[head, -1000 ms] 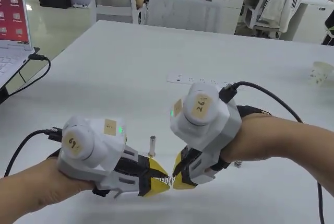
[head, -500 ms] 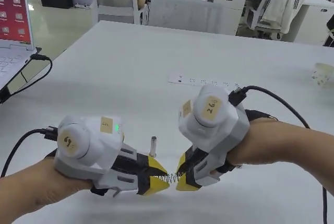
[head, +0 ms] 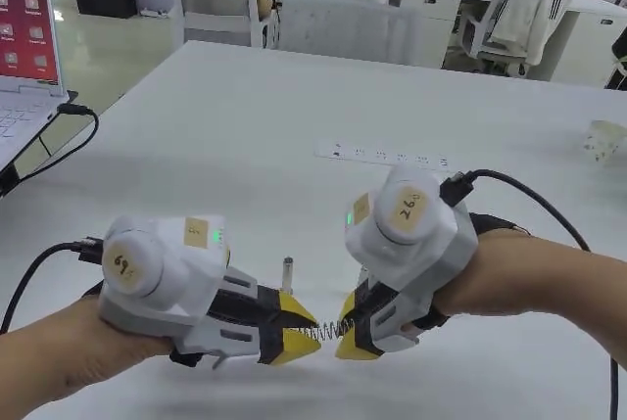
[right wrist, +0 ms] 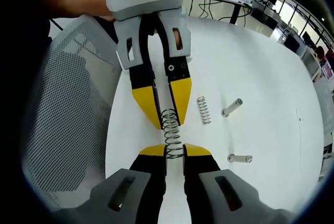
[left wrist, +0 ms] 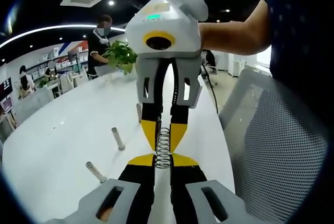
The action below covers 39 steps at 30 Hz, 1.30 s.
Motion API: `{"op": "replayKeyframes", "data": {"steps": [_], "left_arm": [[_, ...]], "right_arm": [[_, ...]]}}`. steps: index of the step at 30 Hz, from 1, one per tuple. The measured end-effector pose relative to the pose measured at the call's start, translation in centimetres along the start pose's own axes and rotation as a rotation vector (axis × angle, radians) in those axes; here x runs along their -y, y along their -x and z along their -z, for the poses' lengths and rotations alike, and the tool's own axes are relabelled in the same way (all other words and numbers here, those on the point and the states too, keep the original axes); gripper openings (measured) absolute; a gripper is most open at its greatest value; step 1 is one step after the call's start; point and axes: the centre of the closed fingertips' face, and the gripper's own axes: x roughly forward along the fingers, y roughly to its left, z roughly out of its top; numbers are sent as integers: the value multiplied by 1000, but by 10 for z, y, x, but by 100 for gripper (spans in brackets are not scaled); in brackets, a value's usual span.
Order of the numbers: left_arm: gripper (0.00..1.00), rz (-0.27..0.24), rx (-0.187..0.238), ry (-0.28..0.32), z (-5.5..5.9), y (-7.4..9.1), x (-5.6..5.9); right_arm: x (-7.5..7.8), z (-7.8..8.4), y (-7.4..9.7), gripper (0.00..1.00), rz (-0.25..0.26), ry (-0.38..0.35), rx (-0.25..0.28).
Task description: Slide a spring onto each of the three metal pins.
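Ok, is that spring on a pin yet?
Not on: the spring spans between the left gripper and right gripper tips, apart from the bare pin.

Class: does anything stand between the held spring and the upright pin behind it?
Nothing visible lies on the table between the spring and the pin. But the left gripper and right gripper each clamp one end of the spring, so both its openings look blocked by jaws.

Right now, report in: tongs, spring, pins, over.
Left tongs and right tongs both shut on one spring, an end each. Nearest pin bare. Second spring loose on table. Nothing blocking.
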Motion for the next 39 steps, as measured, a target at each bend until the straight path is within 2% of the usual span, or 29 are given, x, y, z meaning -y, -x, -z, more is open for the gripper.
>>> {"op": "replayKeyframes", "data": {"steps": [11,24,36,37,39], "left_arm": [[3,-7,0,4,0,-1,-1],[3,-5,0,10,0,-2,-1],[2,0,-1,11,1,-4,0],[2,2,2,4,0,-4,0],[2,3,0,4,1,-4,0]], "right_arm": [[1,-15,11,9,18,5,45],[-4,-32,13,9,10,28,71],[-4,-33,12,9,10,59,39],[-5,-36,13,8,6,56,56],[-6,-35,13,8,4,66,35]]}}
